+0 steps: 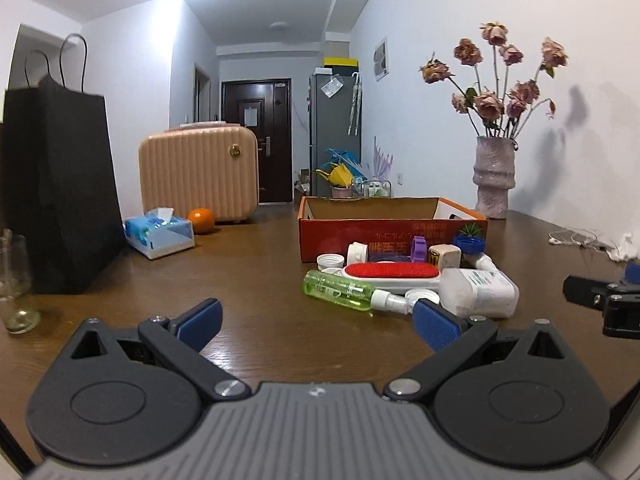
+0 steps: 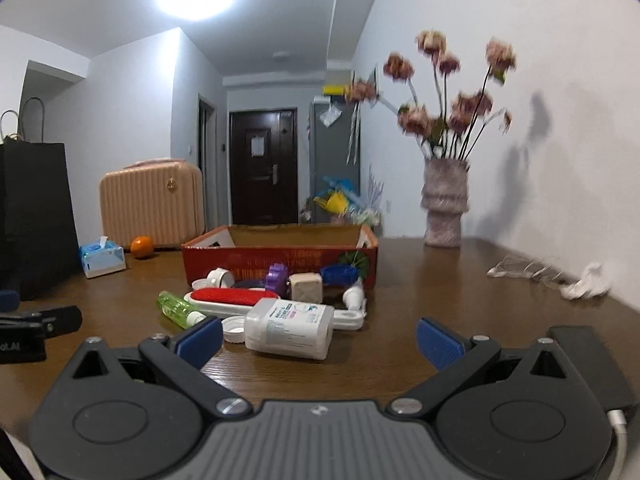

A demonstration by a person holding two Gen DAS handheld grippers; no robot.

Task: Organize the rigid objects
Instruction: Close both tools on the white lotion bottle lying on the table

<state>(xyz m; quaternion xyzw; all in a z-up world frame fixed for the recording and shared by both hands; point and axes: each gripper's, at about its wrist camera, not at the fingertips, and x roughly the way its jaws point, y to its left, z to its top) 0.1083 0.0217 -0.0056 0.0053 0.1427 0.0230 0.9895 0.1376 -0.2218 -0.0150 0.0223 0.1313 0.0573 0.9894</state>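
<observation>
A pile of small items lies on the brown table in front of an open red cardboard box. It holds a green spray bottle, a red lint brush, a white bottle on its side, white caps, a purple piece, a beige block and a blue cap. My left gripper is open, just short of the pile. My right gripper is open too, with the white bottle just beyond its left finger.
A black paper bag, a glass, a tissue pack, an orange and a pink case stand to the left. A vase of dried flowers and white cables are by the right wall. A dark flat device lies beside my right gripper.
</observation>
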